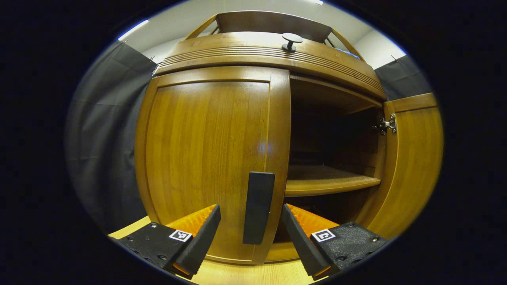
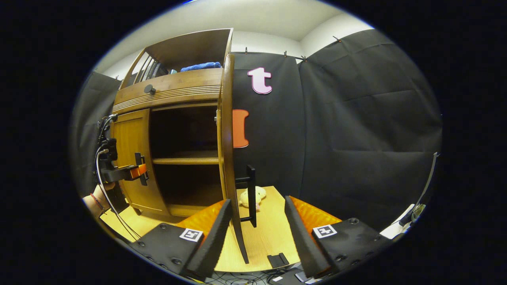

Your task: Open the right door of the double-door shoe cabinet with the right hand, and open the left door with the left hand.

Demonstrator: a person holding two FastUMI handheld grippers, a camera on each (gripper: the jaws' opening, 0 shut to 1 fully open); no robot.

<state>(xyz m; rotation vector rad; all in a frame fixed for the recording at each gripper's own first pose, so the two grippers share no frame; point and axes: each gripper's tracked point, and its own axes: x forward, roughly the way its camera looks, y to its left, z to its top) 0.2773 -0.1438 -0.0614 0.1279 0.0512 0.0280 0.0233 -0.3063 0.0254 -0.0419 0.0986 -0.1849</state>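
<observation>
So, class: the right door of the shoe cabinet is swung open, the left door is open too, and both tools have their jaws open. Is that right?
Not quite. The left door is shut, as the left gripper view shows; its handle stands between the open jaws of the left tool. The right door is swung open, and the right tool is open.

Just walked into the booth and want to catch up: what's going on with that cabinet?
A person is opening a wooden shoe cabinet with two hand-held grippers. The right door already stands swung wide open, with the right hand-held gripper open on either side of its handle, not clamping it. The left door is closed; the left hand-held gripper is open, its fingers either side of that door's handle, not yet closed on it.
</observation>
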